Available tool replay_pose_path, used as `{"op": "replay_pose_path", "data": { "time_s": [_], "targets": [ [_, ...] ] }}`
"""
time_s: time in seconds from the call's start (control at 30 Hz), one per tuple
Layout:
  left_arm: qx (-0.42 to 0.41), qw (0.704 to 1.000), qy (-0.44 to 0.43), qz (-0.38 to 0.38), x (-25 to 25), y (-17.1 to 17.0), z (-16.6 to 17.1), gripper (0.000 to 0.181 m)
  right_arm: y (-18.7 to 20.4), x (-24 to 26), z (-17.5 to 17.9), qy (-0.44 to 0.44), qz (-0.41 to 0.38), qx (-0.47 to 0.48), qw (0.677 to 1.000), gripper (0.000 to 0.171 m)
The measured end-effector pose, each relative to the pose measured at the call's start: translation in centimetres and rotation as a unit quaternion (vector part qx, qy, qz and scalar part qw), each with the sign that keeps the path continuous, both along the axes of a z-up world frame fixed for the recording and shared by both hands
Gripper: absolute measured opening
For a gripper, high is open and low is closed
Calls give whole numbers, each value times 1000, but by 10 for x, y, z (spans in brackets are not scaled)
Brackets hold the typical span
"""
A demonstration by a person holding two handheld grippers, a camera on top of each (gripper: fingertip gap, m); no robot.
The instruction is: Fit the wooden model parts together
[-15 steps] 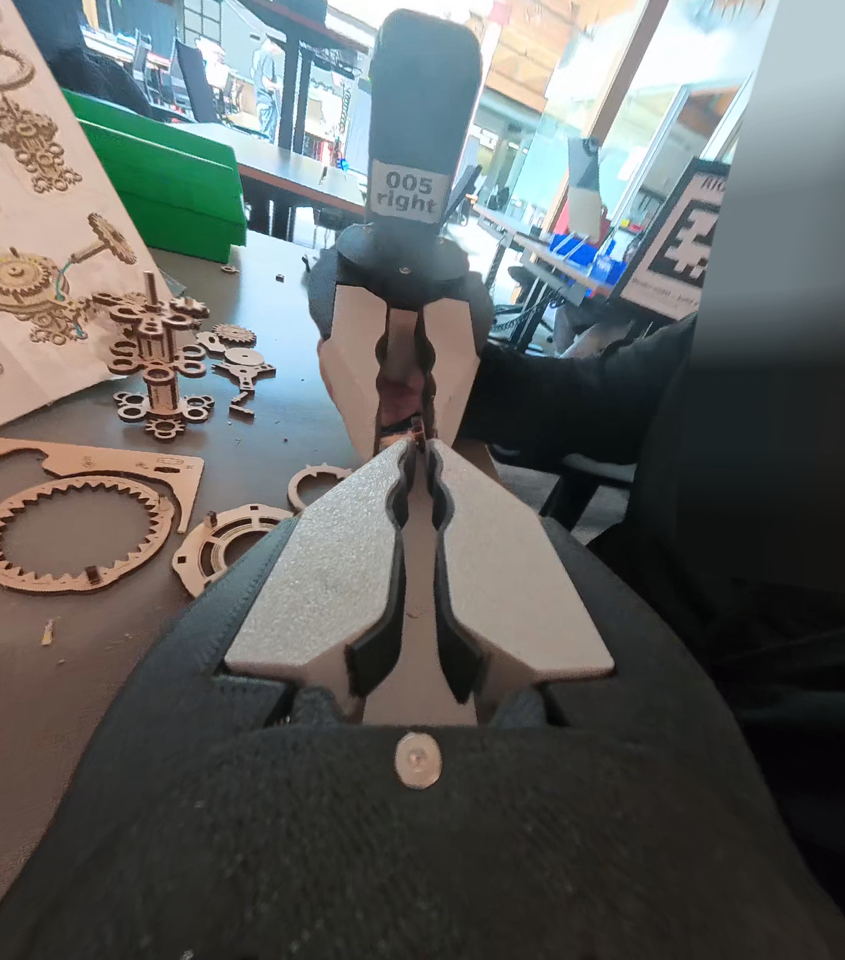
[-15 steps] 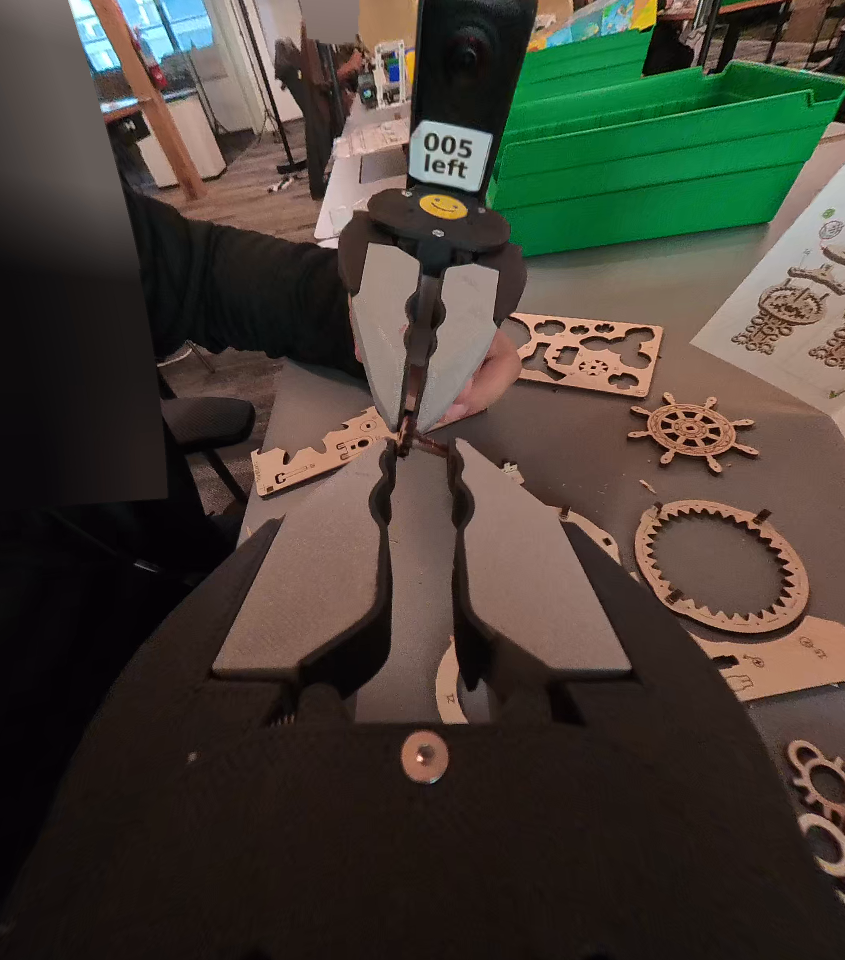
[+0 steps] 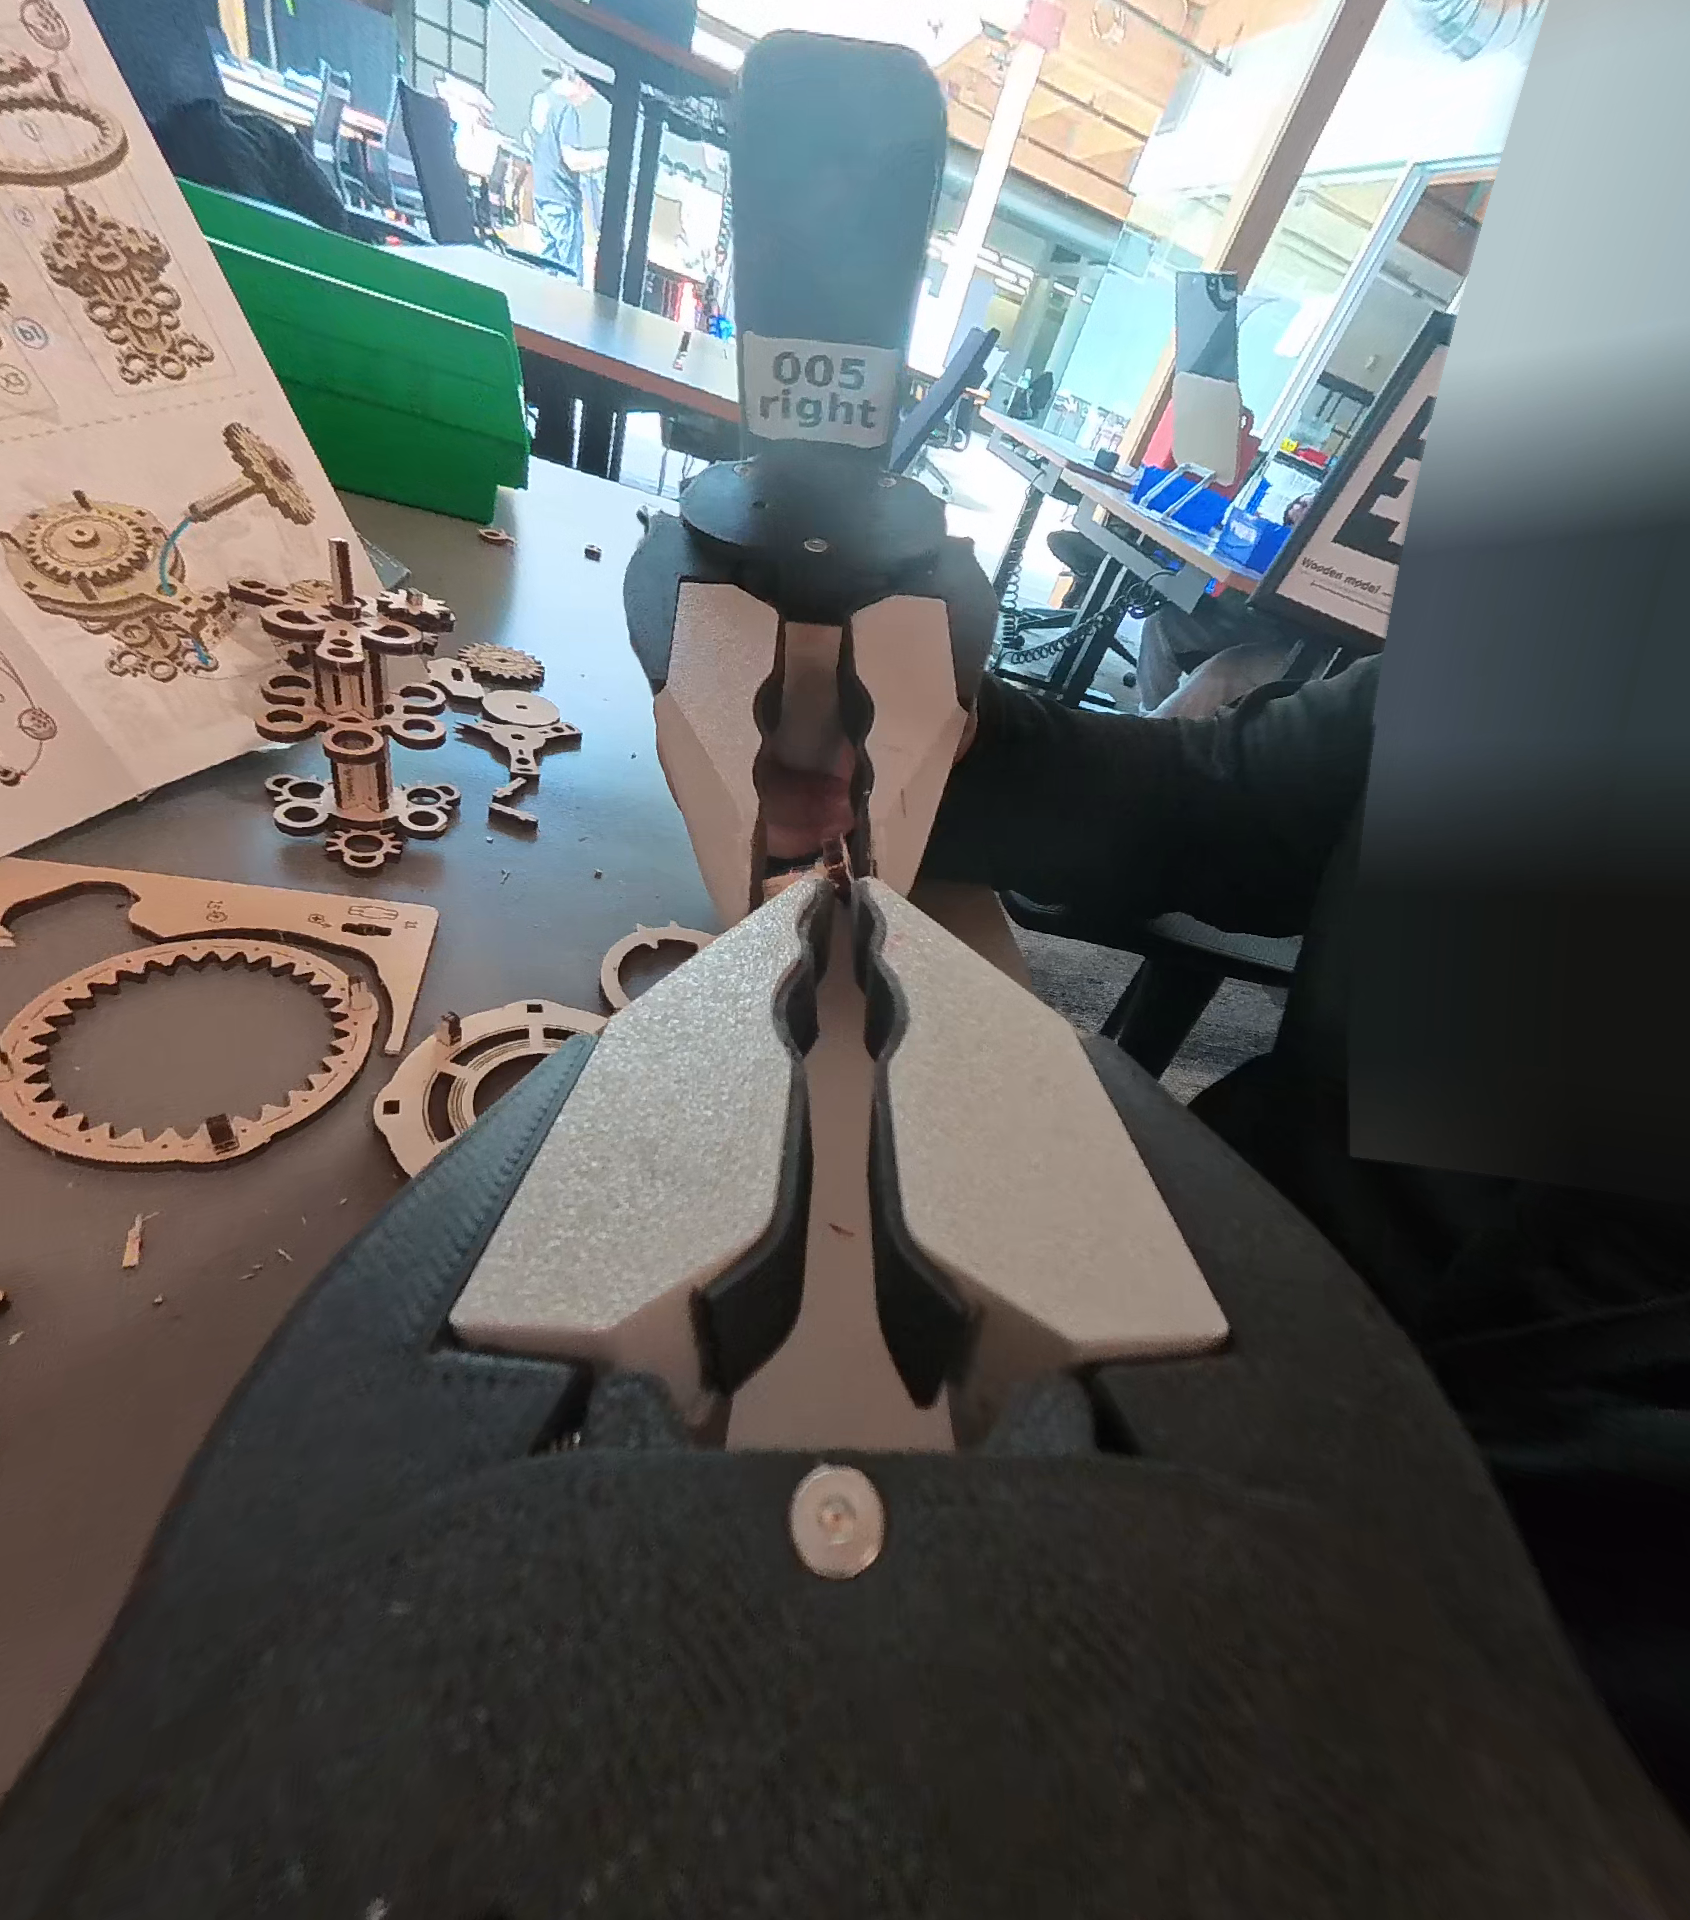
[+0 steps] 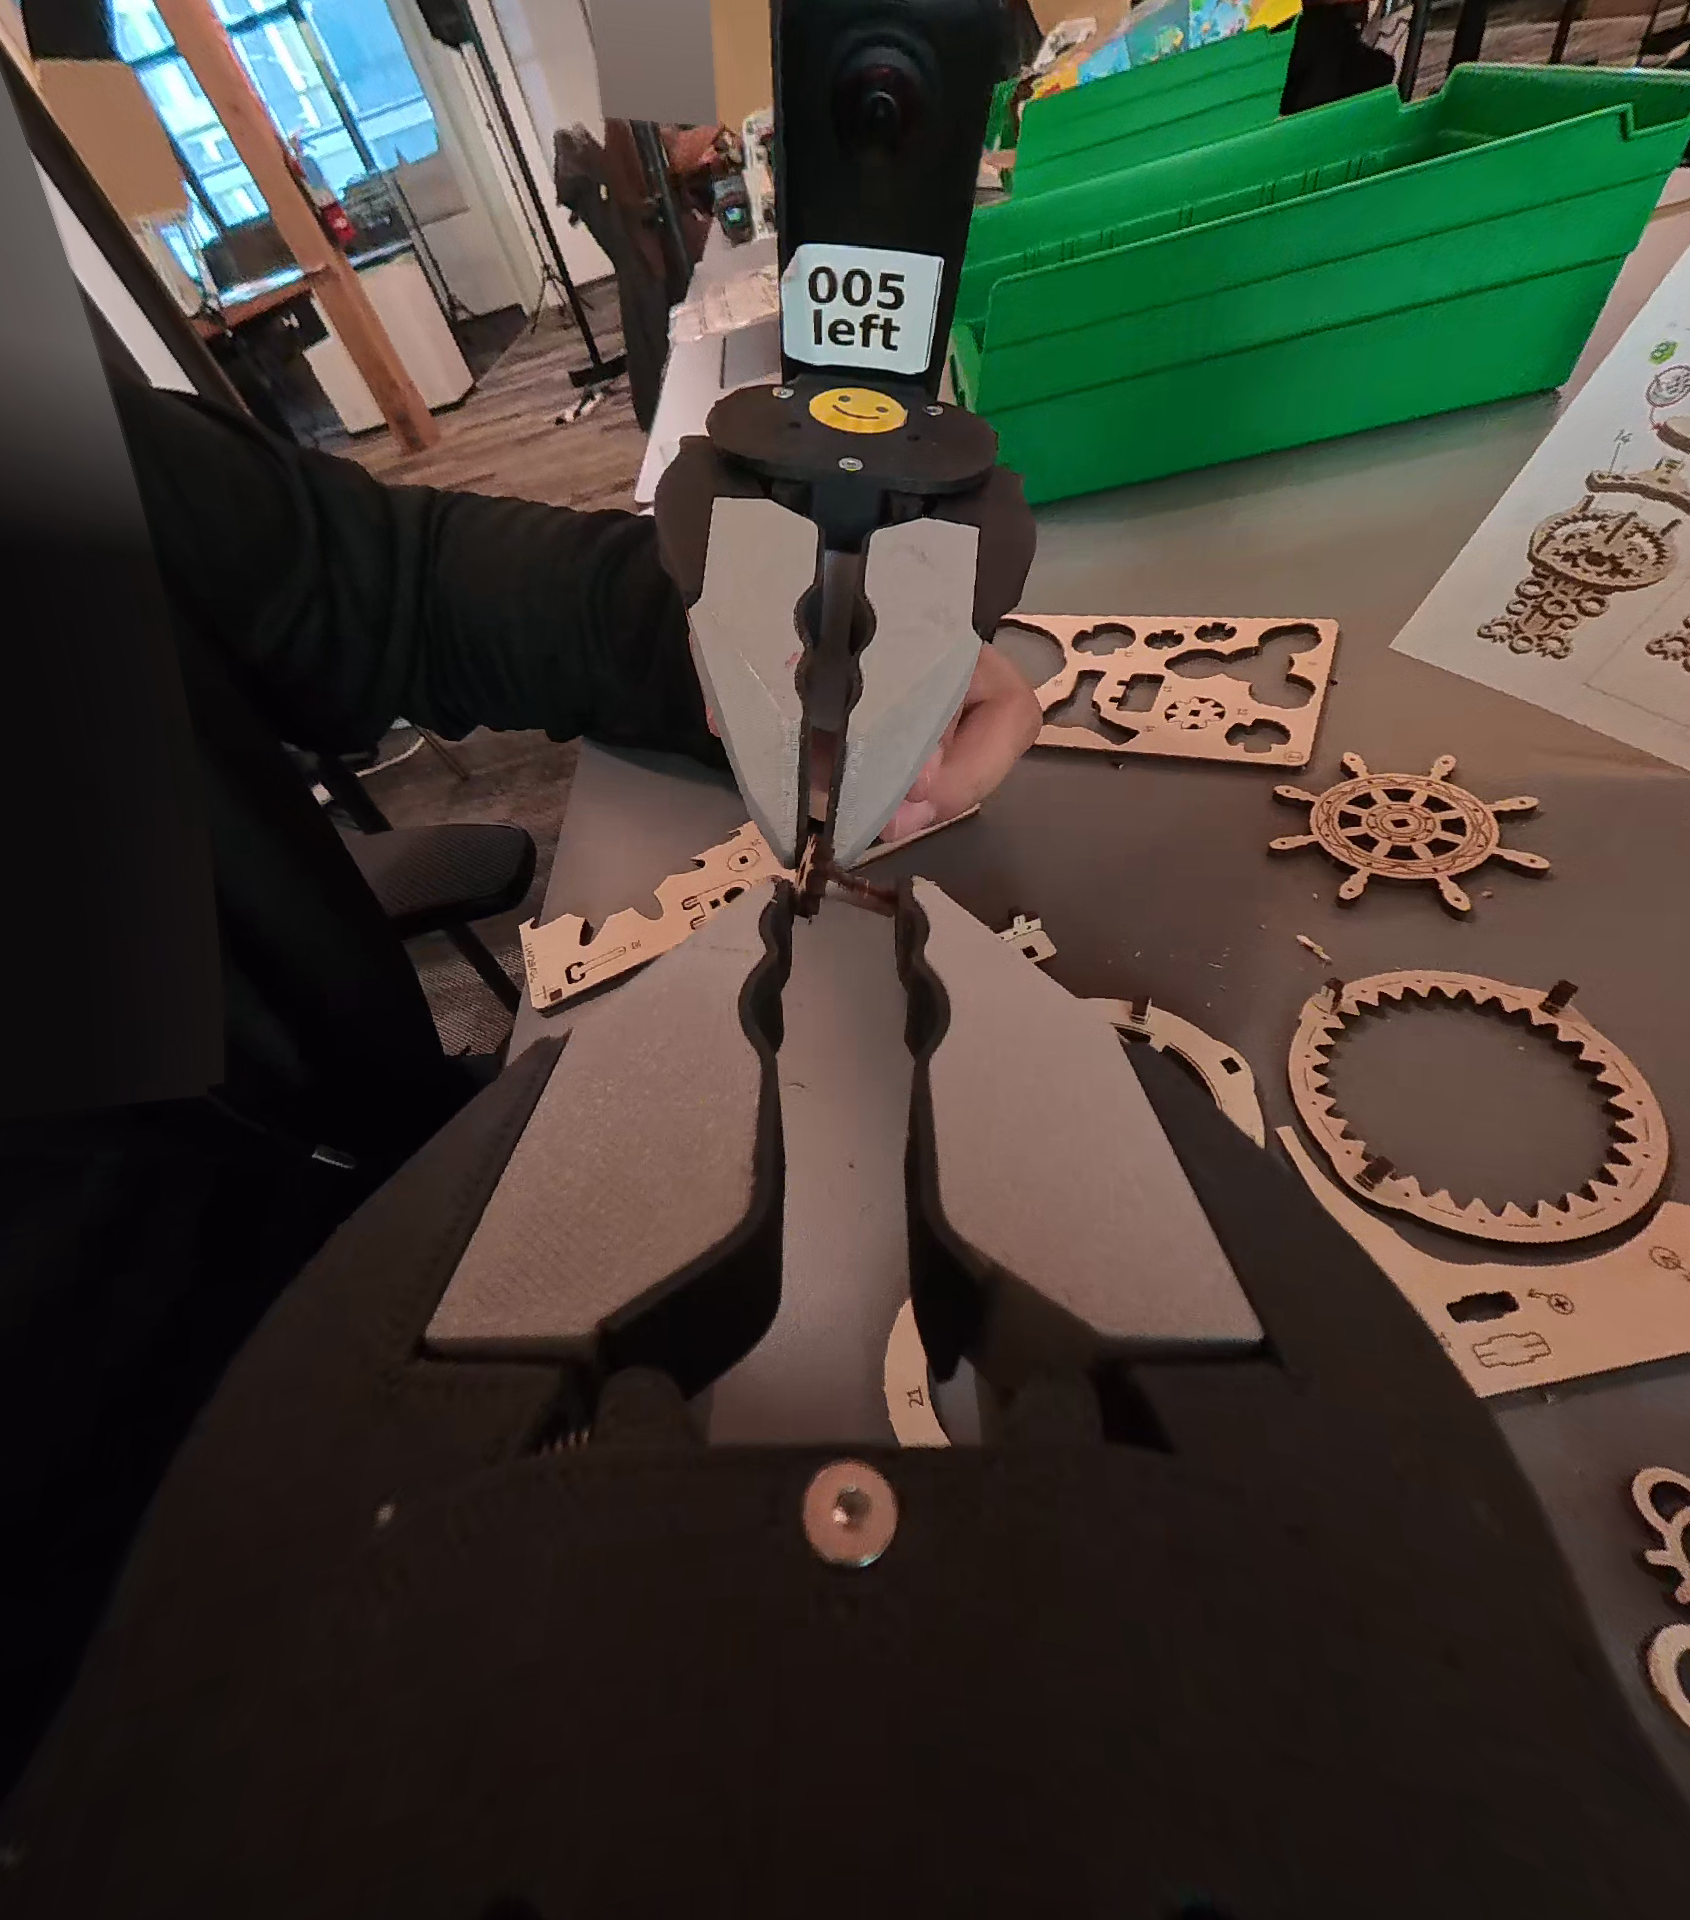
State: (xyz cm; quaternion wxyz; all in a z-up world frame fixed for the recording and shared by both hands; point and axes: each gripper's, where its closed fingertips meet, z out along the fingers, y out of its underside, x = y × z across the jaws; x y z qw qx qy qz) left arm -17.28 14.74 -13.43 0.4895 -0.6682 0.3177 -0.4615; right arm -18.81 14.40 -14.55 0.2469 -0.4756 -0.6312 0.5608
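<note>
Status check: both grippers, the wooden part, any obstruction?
Left gripper shut on small wooden part. Right gripper open, tips at the part. Nothing between them.

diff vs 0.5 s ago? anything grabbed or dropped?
No visible change. The left gripper is shut on a small dark wooden part, tip to tip with the right gripper, which stands open around a thin dark wooden piece. Table parts unmoved.

Each wrist camera looks closely along its own jaws, facing the other; both share the toothed ring (image 3: pixel 168 1049).
</note>
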Motion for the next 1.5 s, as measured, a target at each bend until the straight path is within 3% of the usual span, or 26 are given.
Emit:
{"op": "replay_pose_path", "data": {
  "time_s": [0.53,0.77,0.83,0.97,1.17,1.5],
  "targets": [
    [36,999,9,-6,3,-5,3,0,-4,3,20,32,27,-98,994,16],
    [66,998,16,15,0,-1,6,0,0,1,20,42,12,-77,996,20],
    [102,994,35,28,-1,0,7,0,1,1,21,53,2,-43,998,34],
    [199,974,95,60,-1,0,7,0,3,1,18,82,-31,89,992,32],
    [335,914,209,95,1,-1,0,0,-1,-1,21,122,-72,239,961,28],
    [337,912,213,99,1,-1,1,0,-2,0,12,115,-68,298,945,21]
  ]
}}
